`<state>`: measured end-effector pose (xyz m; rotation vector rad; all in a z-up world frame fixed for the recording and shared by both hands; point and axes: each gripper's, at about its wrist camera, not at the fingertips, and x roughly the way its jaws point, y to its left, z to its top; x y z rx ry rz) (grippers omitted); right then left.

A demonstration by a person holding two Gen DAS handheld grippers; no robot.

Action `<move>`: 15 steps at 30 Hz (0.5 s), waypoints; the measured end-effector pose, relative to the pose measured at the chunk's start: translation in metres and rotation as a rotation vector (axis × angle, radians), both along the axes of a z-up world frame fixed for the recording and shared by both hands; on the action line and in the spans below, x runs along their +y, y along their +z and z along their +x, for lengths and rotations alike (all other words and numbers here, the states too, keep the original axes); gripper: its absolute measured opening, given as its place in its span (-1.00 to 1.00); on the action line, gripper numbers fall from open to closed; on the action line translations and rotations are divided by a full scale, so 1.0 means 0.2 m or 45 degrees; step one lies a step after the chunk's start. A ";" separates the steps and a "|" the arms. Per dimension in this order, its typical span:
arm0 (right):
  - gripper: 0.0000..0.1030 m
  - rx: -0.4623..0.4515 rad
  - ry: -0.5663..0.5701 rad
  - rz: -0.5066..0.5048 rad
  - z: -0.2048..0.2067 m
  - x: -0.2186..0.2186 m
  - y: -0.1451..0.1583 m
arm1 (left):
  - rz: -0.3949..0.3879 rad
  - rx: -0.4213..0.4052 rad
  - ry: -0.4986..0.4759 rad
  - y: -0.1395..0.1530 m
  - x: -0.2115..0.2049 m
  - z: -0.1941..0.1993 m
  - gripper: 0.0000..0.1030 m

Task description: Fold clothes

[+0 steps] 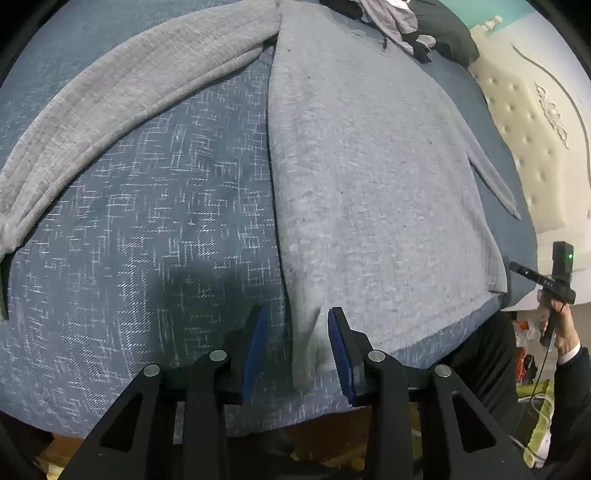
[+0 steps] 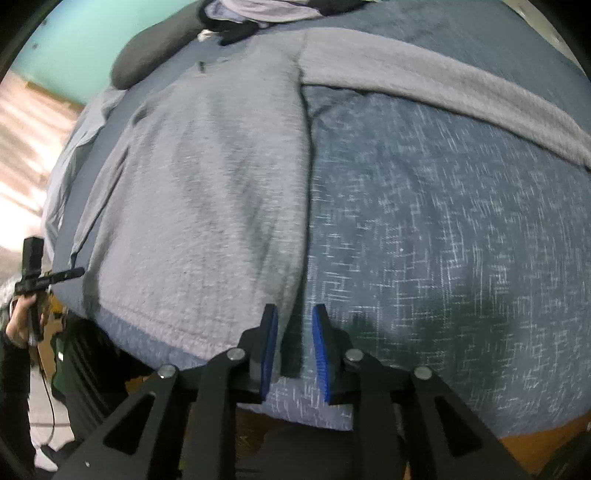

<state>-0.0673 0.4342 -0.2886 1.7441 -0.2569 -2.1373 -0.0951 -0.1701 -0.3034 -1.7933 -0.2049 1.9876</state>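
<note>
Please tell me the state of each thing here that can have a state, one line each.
Grey sweater: spread flat on the bed, not yet folded.
Sleeve: stretched out sideways.
Left gripper: open, around the hem corner.
Right gripper: open, at the hem edge.
Clothes pile: heaped, unfolded.

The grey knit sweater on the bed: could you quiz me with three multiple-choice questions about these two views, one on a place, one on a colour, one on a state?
1. Where does the grey knit sweater lie?
A. On the blue patterned bedspread
B. On a wooden floor
C. On a chair

2. What colour are the pads on the left gripper?
A. Red
B. Blue
C. White

3. How do the jaws of the right gripper stand?
A. Shut on a sock
B. Shut on nothing
C. Open

Answers: 1 A, the bedspread shows all round the sweater; 2 B, both inner faces are blue; 3 C, a clear gap separates its fingers at the sweater's hem corner.
</note>
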 end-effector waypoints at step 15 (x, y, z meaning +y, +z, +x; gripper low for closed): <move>-0.49 -0.184 -0.137 -0.127 -0.13 -0.09 -0.26 | 0.001 -0.019 0.015 -0.05 0.05 -0.07 -0.29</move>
